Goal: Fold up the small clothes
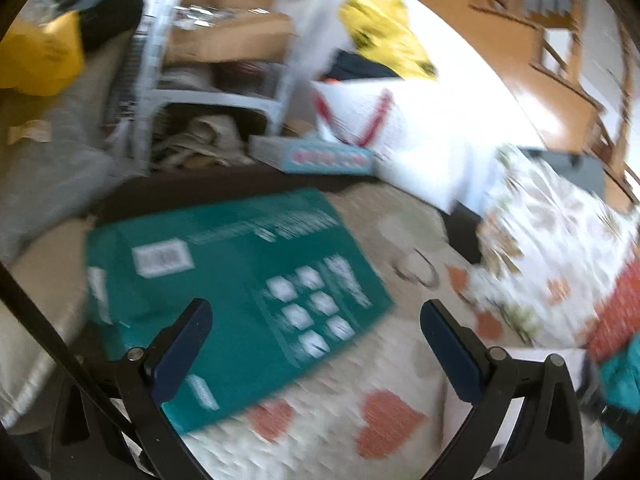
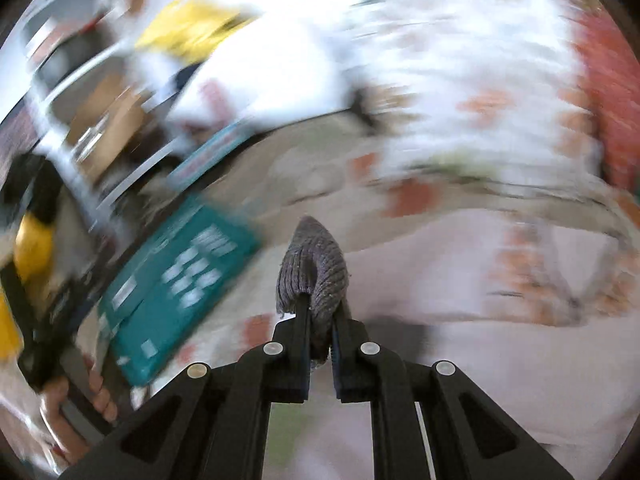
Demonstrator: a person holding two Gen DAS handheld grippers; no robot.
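Observation:
My right gripper is shut on a small grey ribbed knit garment, which bunches up above the jaws and is held over a pale pink cloth on the bed. My left gripper is open and empty, its blue-padded fingers spread over a teal cardboard box and the heart-print bedspread. The hand that holds the left gripper shows at the lower left of the right wrist view. Both views are blurred by motion.
The teal box lies on the bed's left part. A flower-print pillow and a red cushion lie to the right. A white plastic chair, cardboard boxes, a white bag and yellow clothes stand beyond the bed.

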